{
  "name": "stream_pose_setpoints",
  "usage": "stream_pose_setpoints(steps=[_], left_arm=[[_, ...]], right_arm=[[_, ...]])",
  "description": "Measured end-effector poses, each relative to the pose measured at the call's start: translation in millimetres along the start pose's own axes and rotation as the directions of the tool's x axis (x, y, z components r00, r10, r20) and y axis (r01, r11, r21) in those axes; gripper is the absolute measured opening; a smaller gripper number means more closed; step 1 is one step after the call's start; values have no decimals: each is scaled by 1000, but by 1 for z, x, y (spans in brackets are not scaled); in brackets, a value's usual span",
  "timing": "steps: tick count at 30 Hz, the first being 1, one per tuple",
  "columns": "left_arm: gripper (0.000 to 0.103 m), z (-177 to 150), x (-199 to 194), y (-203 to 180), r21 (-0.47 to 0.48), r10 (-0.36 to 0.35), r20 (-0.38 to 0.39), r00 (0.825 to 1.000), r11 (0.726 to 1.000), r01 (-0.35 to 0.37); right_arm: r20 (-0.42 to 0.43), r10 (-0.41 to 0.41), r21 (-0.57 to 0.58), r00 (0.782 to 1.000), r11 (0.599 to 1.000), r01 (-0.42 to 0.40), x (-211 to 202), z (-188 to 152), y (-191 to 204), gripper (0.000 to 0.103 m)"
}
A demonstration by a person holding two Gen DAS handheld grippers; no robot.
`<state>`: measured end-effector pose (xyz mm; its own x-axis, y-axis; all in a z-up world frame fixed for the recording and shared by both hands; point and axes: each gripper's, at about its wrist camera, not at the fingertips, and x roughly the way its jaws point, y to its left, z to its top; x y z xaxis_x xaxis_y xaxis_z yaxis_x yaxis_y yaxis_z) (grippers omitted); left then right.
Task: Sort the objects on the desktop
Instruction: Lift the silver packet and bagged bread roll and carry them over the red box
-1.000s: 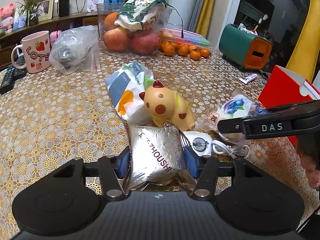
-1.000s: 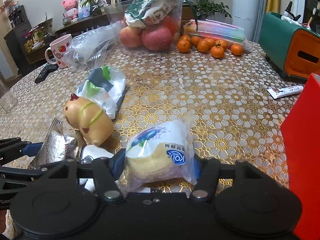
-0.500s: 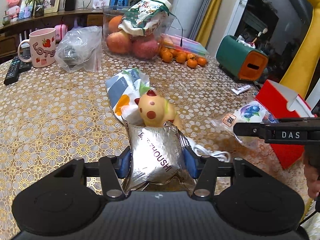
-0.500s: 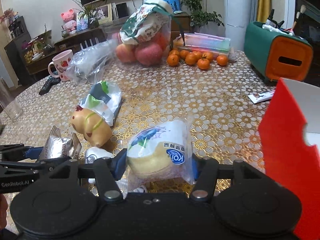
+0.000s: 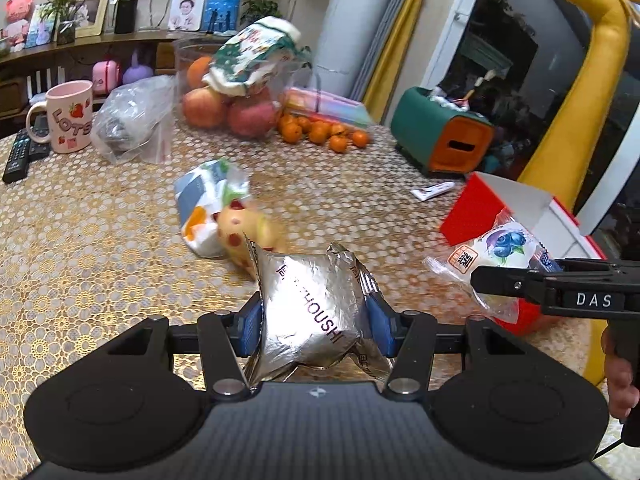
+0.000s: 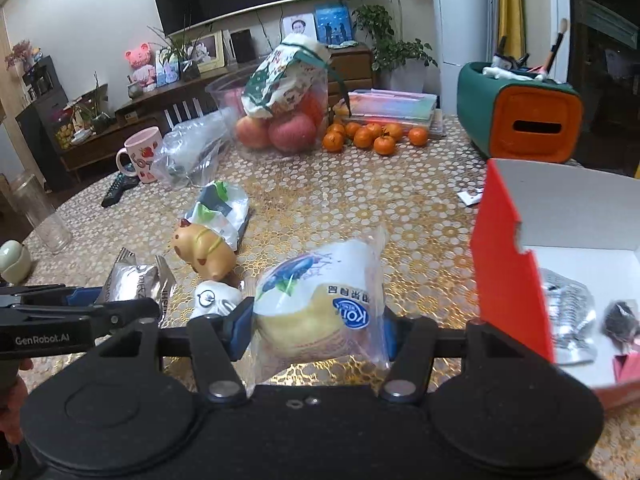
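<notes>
We see the left gripper [image 5: 314, 318] clamped partway on a crinkled silver foil packet [image 5: 308, 304], lifted above the table [image 5: 100, 240]. The right gripper [image 6: 318, 324] squeezes a clear-wrapped blueberry bread packet [image 6: 320, 304], raised just beside the open red box [image 6: 508, 280]

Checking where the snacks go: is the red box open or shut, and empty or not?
Open and not empty. The red box shows its white inside from above, with a silver packet and a small dark item already lying in it.
</notes>
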<state>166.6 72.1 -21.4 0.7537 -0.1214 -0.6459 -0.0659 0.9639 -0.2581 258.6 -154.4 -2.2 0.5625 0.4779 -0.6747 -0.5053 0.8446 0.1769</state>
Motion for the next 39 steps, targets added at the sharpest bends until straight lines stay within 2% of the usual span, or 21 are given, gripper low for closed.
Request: stream_pose_setpoints(steps=[16,25,39], left_arm=[[53,9,-23,-97,104,-107,25,994,989,103],[53,11,-11,-149,151,-160,-3,987,976,159],[53,26,23,-211,230,-203,-48,978,951,209]], right_arm=[[88,-35,51,995,998,31,-83,-18,-42,58],[124,-98,92,987,992,87,-112,-23,-84,58],[149,-189,158,971,974,165,-132,-25,-152,58]])
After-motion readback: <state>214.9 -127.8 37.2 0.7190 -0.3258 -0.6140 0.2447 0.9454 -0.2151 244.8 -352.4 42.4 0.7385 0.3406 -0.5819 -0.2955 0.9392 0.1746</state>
